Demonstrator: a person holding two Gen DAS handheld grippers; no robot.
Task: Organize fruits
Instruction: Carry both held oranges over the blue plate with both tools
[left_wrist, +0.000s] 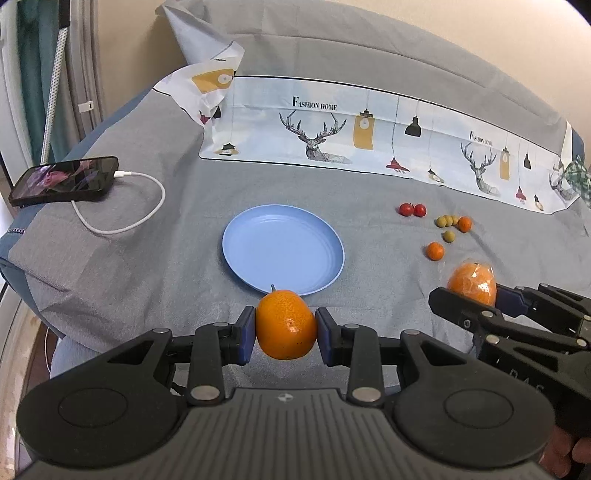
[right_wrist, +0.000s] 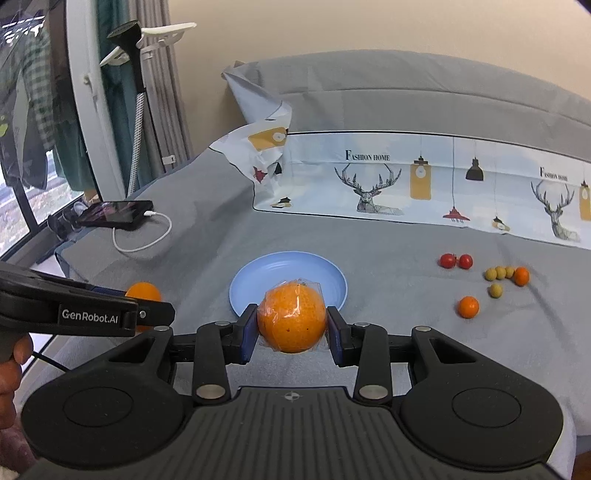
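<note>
So the round blue plastic plate (left_wrist: 283, 249) on the grey bed (left_wrist: 177, 221) has no fruit yet, while the left hand-held gripper (left_wrist: 284, 328) squeezes a bare orange (left_wrist: 284, 325), the right hand-held gripper (right_wrist: 291, 325) squeezes a plastic-wrapped orange (right_wrist: 291, 319), and little fruits (left_wrist: 448, 223) wait nearby.

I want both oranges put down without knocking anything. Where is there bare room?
The blue plate is bare, and so is the grey bedspread between it and the phone cable. It is crowded right of the plate: cherry tomatoes, small green fruits and small oranges lie close together there.
</note>
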